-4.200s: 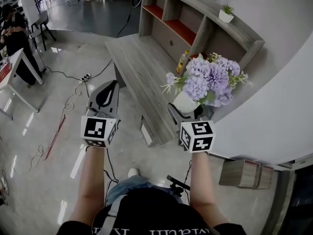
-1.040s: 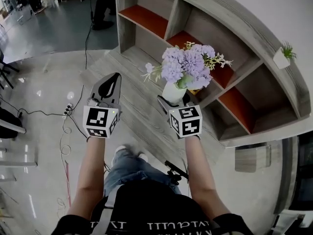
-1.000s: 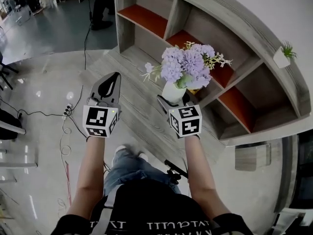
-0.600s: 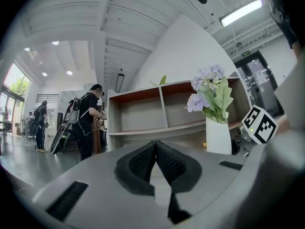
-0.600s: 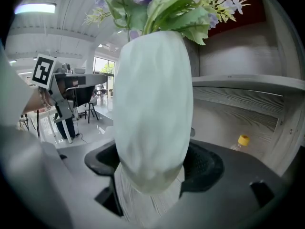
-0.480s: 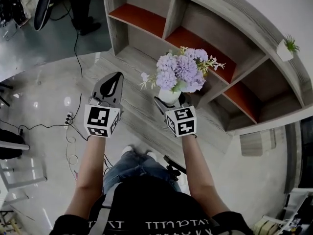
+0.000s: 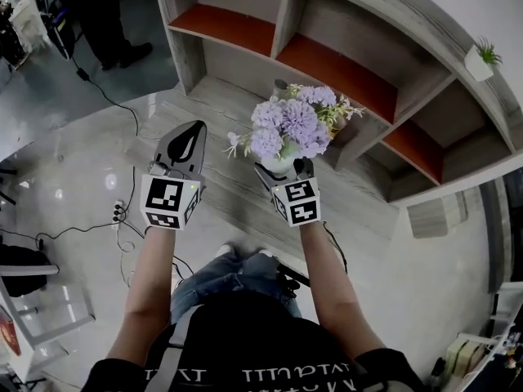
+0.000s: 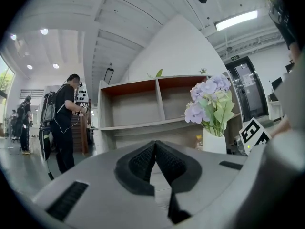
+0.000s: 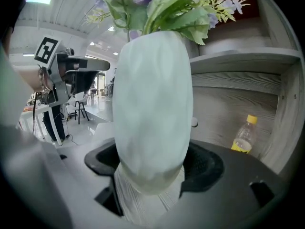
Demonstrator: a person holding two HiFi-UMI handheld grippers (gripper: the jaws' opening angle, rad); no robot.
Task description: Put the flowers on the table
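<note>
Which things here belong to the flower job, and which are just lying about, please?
Job: white rounded vase of purple flowers; right gripper, clamped on it.
Lying about: yellow-capped plastic bottle; small white-potted green plant; white floor power strip; shut left gripper.

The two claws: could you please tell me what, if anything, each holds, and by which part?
The right claw grips the white vase of purple flowers by its lower body, a jaw on each side. The left claw is shut, empty.

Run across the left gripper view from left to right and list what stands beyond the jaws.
Person at the far left edge → person in black by the shelf end → flowers in their vase → marker cube.
</note>
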